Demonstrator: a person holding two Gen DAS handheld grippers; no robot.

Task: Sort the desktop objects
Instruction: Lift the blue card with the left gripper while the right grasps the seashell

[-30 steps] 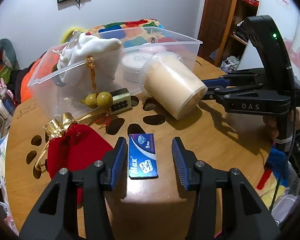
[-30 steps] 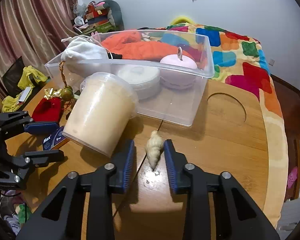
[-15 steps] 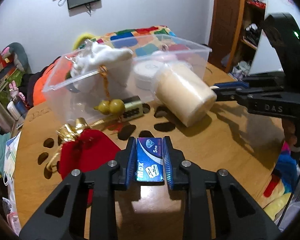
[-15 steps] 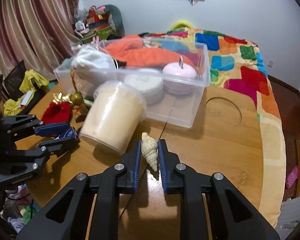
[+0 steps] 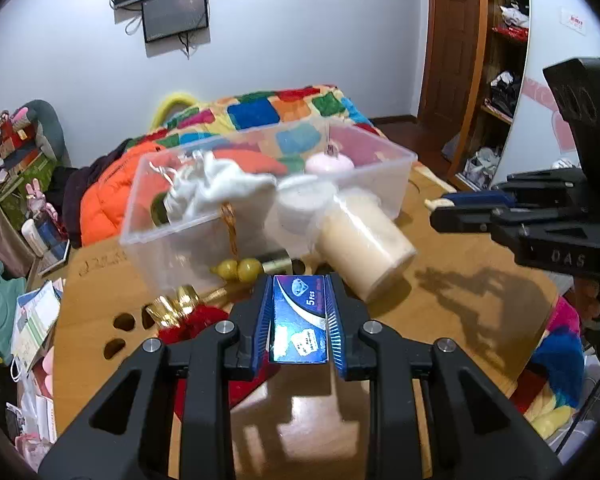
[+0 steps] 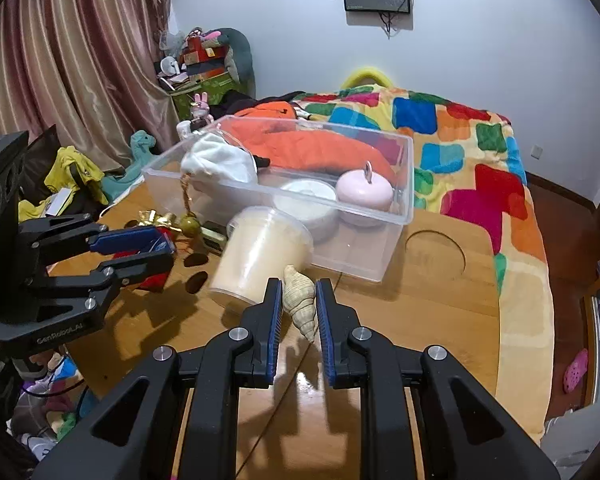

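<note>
A small flat blue cardboard box (image 5: pixel 299 318) printed "5 pcs" sits clamped between the blue-padded jaws of the left gripper (image 5: pixel 299 320), held clear above the round wooden table (image 5: pixel 460 292). A pale ridged spiral seashell (image 6: pixel 300 300), its tip pointing down, is pinched between the narrowly set jaws of the right gripper (image 6: pixel 299 312), also off the tabletop. Just beyond both grippers a cream translucent plastic tub (image 6: pixel 260 260) lies on its side, its lidded end resting against a clear rectangular plastic bin (image 6: pixel 400 216). Inside the bin are a white cloth pouch (image 6: pixel 216 160), a round white lidded jar (image 6: pixel 308 200) and a pink rounded container with a small ring on top (image 6: pixel 364 192). In front of the bin, on the table, lie a yellow-green gourd charm (image 5: pixel 240 269) and a red velvet pouch with a gold tie (image 5: pixel 192 316). A multicoloured patchwork blanket (image 6: pixel 480 152) covers the bed behind the table.
</note>
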